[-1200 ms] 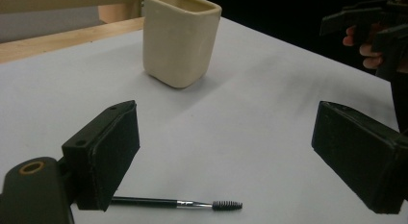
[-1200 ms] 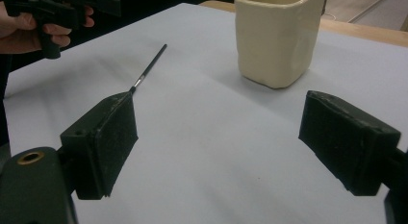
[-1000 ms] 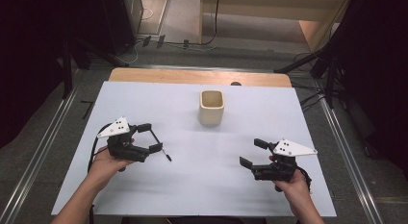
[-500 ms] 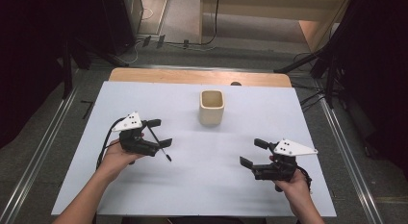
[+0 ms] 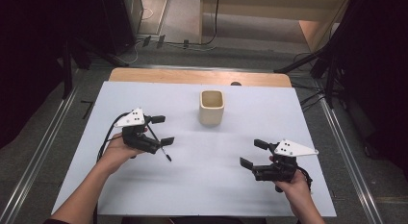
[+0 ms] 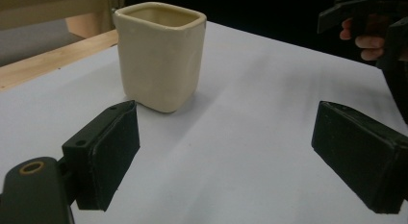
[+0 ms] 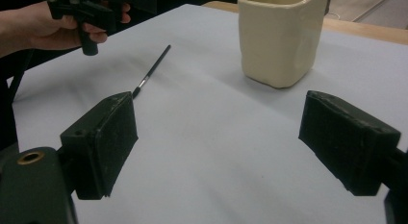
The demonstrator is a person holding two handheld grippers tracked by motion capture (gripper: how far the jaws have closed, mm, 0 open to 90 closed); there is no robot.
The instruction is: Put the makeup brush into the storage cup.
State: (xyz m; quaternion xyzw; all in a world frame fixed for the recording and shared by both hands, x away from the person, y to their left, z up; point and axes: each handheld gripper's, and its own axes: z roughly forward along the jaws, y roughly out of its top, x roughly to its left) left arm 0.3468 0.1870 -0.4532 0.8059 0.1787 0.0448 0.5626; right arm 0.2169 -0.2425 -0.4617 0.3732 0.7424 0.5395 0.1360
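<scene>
While both grippers' fingers stand spread, the left gripper [image 5: 160, 130] hovers over the brush [image 5: 159, 143].

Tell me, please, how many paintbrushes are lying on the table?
1. The paintbrush lies on the white table, just below the left tool, left of the cream cup.

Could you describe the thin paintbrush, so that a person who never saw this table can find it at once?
Start from the white table and find the cream cup near its far edge. The paintbrush lies flat on the table, nearer the person and to the left of the cup, under the left hand-held gripper. It is a thin black stick, unlike the blocky cup.
</scene>
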